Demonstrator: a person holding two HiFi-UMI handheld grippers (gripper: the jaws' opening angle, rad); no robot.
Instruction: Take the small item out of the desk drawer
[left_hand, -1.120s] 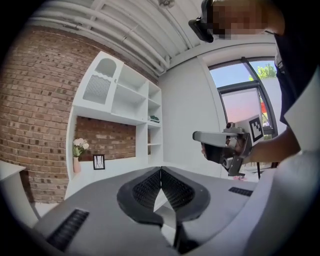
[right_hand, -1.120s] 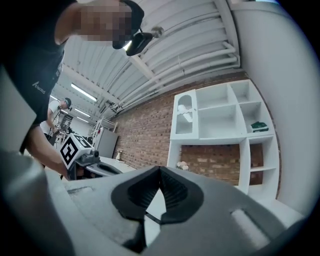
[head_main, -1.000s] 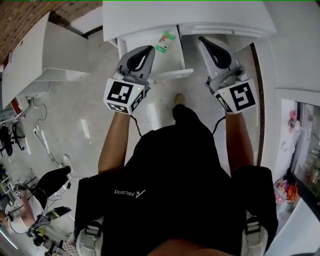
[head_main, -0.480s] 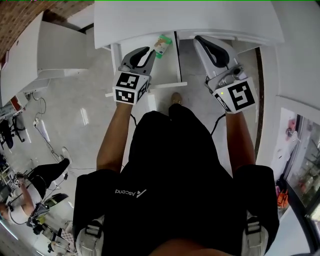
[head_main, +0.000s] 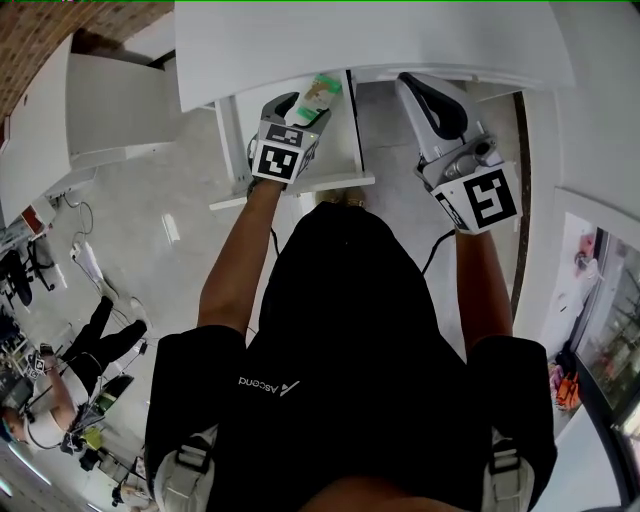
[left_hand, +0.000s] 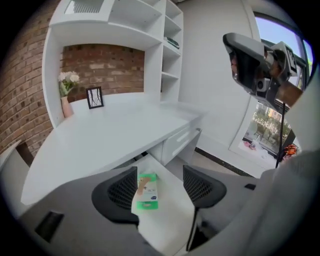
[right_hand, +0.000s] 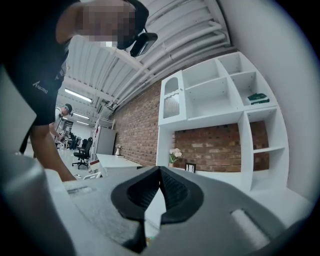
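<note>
The white desk drawer (head_main: 338, 150) stands pulled out below the desk top (head_main: 370, 40). A small green and white box (head_main: 322, 92) lies flat on the drawer floor near the back. My left gripper (head_main: 305, 106) reaches into the drawer, its jaws opening. In the left gripper view the box (left_hand: 146, 191) lies between the pads, close to the left one, with a gap on the right; the gripper (left_hand: 160, 184) does not press it. My right gripper (head_main: 430, 92) hovers to the right of the drawer, shut and empty, as the right gripper view (right_hand: 160, 176) shows.
A closed drawer (left_hand: 181, 137) sits beside the open one. On the desk top (left_hand: 100, 140) stand a vase of flowers (left_hand: 66, 92) and a small picture frame (left_hand: 95, 97), with white shelves (left_hand: 170, 55) behind. Another white desk (head_main: 110, 100) stands at the left.
My left gripper has moved forward over the drawer to the box, and its jaws have gone from shut to open. The right gripper has barely moved.
</note>
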